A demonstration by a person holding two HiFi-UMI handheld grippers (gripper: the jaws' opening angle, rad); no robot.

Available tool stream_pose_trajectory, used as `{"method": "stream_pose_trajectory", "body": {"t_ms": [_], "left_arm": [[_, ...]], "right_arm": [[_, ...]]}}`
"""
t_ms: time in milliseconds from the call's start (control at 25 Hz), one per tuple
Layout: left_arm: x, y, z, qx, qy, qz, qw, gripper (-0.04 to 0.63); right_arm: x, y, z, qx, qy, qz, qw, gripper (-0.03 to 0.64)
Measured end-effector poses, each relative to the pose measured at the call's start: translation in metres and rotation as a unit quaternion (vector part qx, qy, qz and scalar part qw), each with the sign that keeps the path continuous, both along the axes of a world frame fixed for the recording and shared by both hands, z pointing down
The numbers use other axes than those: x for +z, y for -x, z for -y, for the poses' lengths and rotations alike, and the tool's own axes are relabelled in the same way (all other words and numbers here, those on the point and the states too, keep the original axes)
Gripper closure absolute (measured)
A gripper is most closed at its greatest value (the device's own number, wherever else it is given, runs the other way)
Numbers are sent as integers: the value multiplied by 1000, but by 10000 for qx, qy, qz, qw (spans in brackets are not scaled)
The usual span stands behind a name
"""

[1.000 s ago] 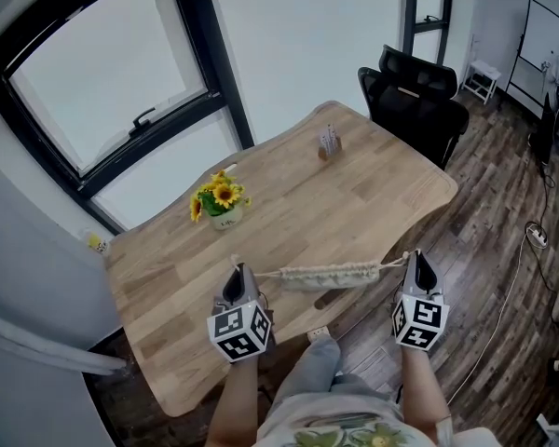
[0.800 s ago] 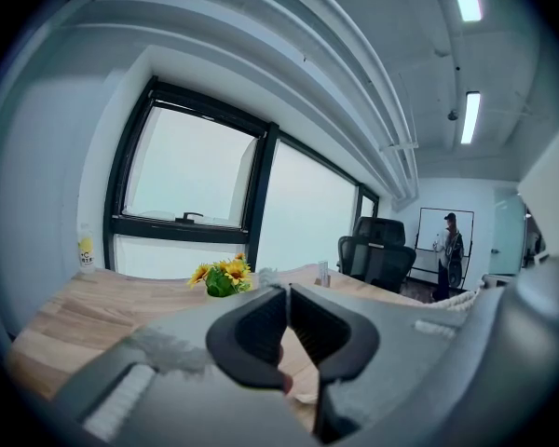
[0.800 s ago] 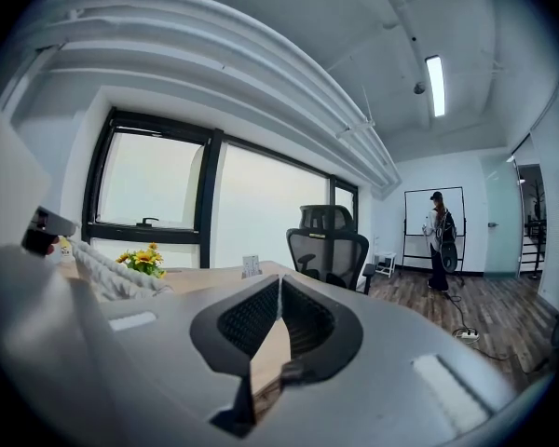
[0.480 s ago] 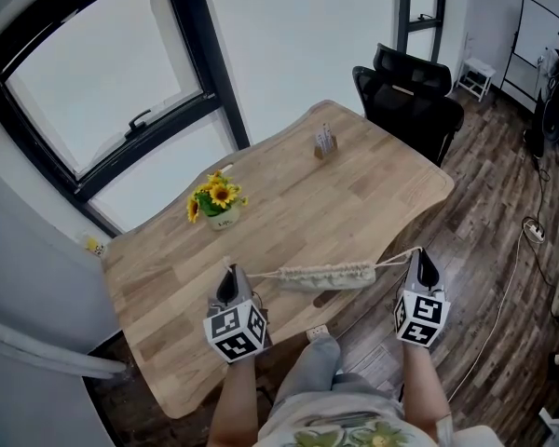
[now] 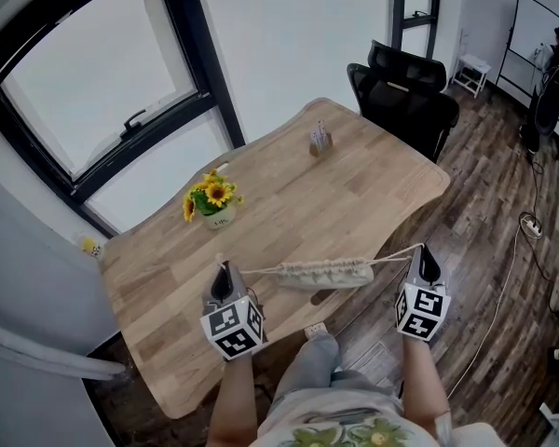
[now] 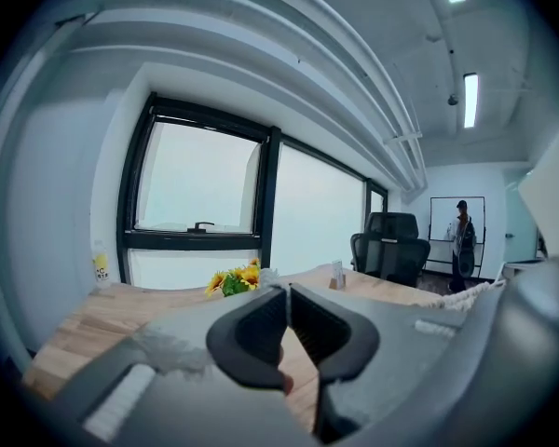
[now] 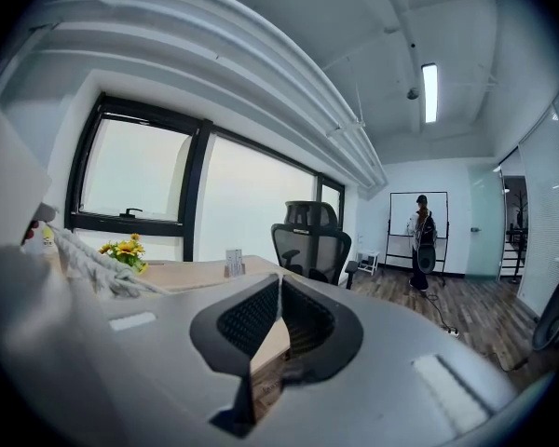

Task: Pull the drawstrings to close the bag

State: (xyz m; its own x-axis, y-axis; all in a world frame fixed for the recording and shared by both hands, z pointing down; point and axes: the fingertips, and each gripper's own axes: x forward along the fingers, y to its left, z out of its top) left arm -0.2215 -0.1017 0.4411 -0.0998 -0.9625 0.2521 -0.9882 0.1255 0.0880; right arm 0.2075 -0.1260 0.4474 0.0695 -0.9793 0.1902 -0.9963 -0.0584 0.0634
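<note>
A cream woven bag [image 5: 321, 273] lies gathered into a narrow strip near the front edge of the wooden table [image 5: 289, 203]. A thin drawstring [image 5: 253, 270] runs taut from its left end to my left gripper [image 5: 225, 269]. Another drawstring [image 5: 396, 253] runs from its right end to my right gripper [image 5: 425, 249], which is past the table's edge, over the floor. Both grippers are shut, each with its string pinched between the jaws. In the left gripper view the shut left gripper [image 6: 288, 291] has the bag [image 6: 475, 293] at its right. In the right gripper view the right gripper [image 7: 279, 282] has the bag [image 7: 93, 268] at its left.
A small pot of sunflowers [image 5: 208, 203] stands at the table's far left and a little card holder [image 5: 320, 140] at its far end. A black office chair [image 5: 405, 87] is behind the table. A person [image 5: 552, 73] stands by a whiteboard at the far right.
The two grippers have drawn a little further apart. The right string now shows longer, and the bag's top has bunched into a shorter strip.
</note>
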Motion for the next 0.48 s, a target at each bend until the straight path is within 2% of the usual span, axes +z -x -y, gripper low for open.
{"method": "stream_pose_trajectory", "body": {"t_ms": [240,360,480], "left_arm": [[3,5,-1,-57,33,-57,10000,584],[7,7,-2,-87,82,-247,9996,584],[12,12,-5,-119,130,-376,9991,584]], "right_arm": [[2,-6,-1,65,29,85,9999,606],[5,-7,-2,70,63,202,9998,606],[4,-7,-4,75,47,101,9999,606]]}}
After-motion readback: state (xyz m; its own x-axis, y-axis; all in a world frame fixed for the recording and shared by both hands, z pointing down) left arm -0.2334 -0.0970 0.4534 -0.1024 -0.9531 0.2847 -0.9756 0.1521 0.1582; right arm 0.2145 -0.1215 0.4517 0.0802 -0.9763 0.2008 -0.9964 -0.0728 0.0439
